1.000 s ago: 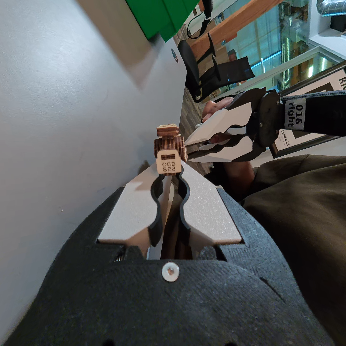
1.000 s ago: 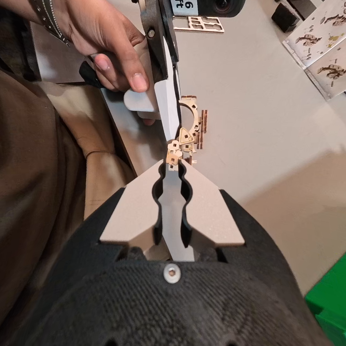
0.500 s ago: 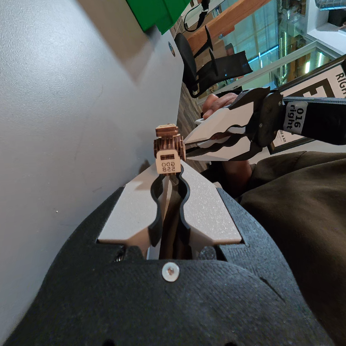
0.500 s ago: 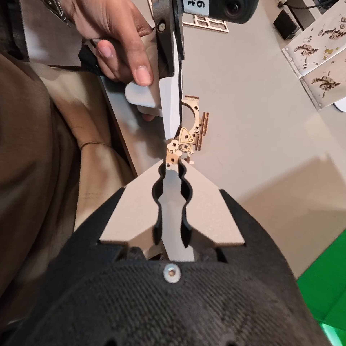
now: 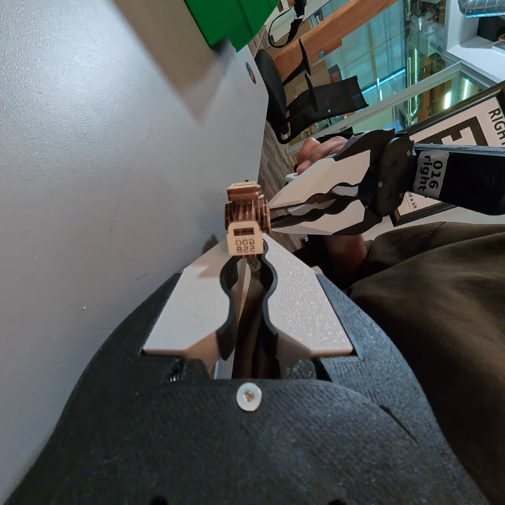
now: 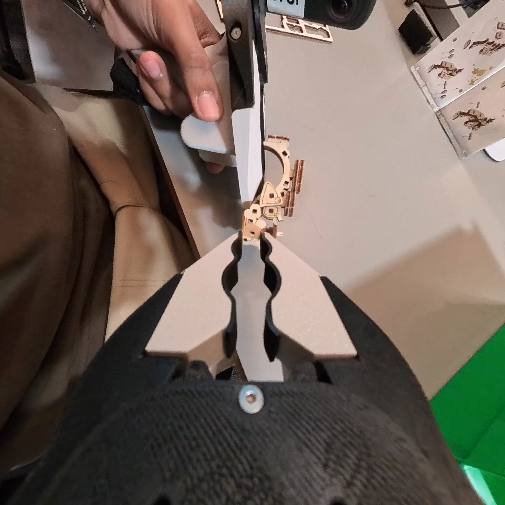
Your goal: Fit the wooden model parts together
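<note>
My left gripper [image 5: 247, 252] is shut on the wooden model [image 5: 246, 213], a small slotted assembly with a pale plate on its near end, and holds it in the air beside the grey table [image 5: 95, 164]. My right gripper [image 6: 252, 237] is shut on a small pale wooden part [image 6: 252, 222] and holds it against the side of the model [image 6: 281, 180]. In the left wrist view the right gripper [image 5: 269, 216] comes in from the right with its tips touching the model. In the right wrist view the left gripper [image 6: 250, 194] reaches down from above, held by a hand [image 6: 175, 54].
A green bin [image 6: 478, 410] stands on the table at the lower right, also in the left wrist view [image 5: 232, 21]. Instruction sheets [image 6: 464, 82] and a wooden cut-out sheet [image 6: 300, 30] lie farther off. The table edge [image 6: 169, 169] runs along the person's lap. A black chair [image 5: 300, 109] stands behind. Less than 4 cm separates the two grippers' tips.
Both grippers have kept their grip and stayed together. The pair has drifted slightly, and in the right wrist view the left gripper and hand now look closer and larger.
</note>
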